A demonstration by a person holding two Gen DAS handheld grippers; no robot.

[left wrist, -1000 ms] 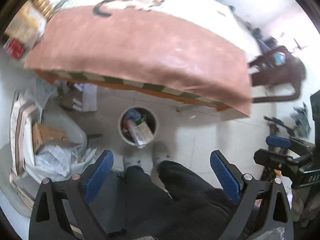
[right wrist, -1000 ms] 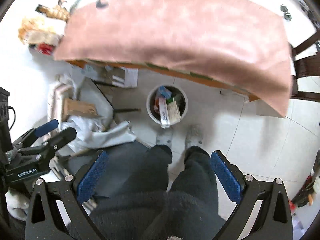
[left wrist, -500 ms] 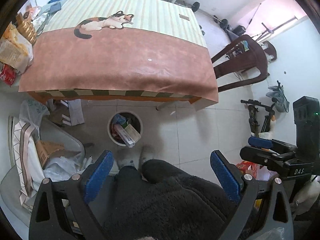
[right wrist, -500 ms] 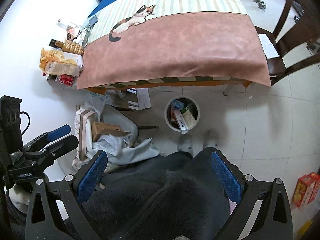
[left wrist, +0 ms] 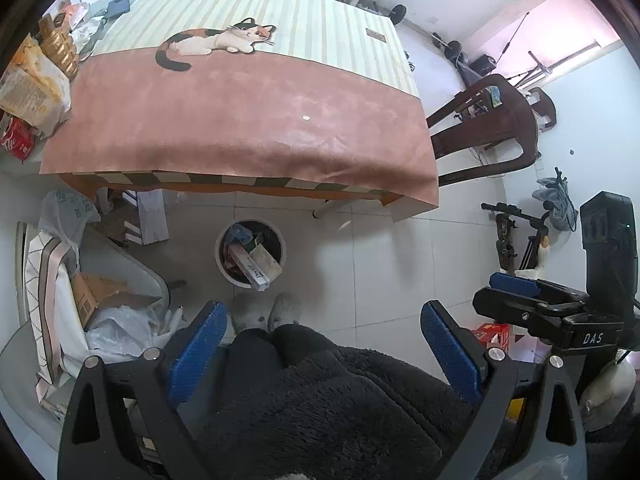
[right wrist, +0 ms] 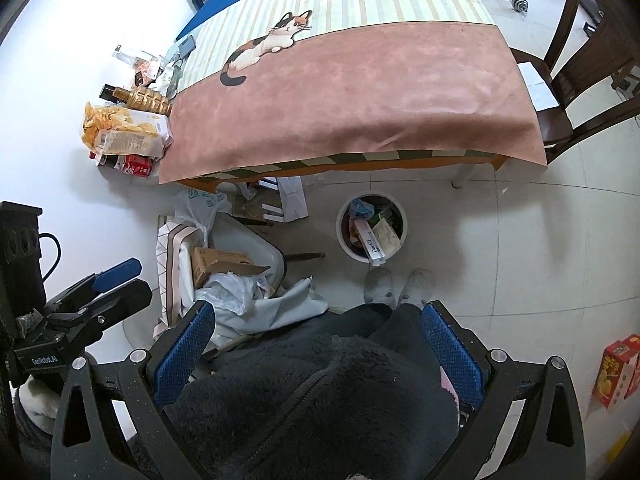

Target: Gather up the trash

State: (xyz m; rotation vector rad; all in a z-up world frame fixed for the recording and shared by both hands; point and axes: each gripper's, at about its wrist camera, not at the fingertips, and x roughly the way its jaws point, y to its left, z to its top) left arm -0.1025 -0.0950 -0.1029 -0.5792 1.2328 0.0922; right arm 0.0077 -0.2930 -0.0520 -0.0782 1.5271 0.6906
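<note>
You are holding both tools high above the floor, tilted down over your own lap and feet, and both are looking at the same scene from slightly different sides. Your left tool [left wrist: 322, 346] is standing wide open with nothing between its blue pads; your right tool [right wrist: 318, 346] is likewise spread wide and carrying nothing. In the left wrist view the right tool is showing at the right edge, and in the right wrist view the left tool is showing at the left edge, so the two are sitting side by side and apart. The trash bin [left wrist: 251, 254] [right wrist: 372, 226] is standing on the tiled floor just in front of your slippers [left wrist: 266, 312] [right wrist: 398, 284], beyond the tips of both tools and well below them, touching neither. It is already stuffed with trash: a long white carton [left wrist: 248, 266] [right wrist: 372, 242] is poking over its near rim, with a blue crumpled piece [left wrist: 239, 234] [right wrist: 360, 208] at the back. The bin is sitting just outside the near edge of the counter [left wrist: 240, 120] [right wrist: 360, 100], which is wearing a brown cloth and a striped mat with a cat print. More clutter is lying at the counter's left end: a chip bag [left wrist: 34, 84] [right wrist: 124, 132] and a red can [left wrist: 16, 142] [right wrist: 138, 166]. A red box [right wrist: 620, 374] is lying on the floor to your right, well apart from the bin. A dark wooden chair [left wrist: 492, 120] [right wrist: 580, 60] is standing at the counter's right end.
</note>
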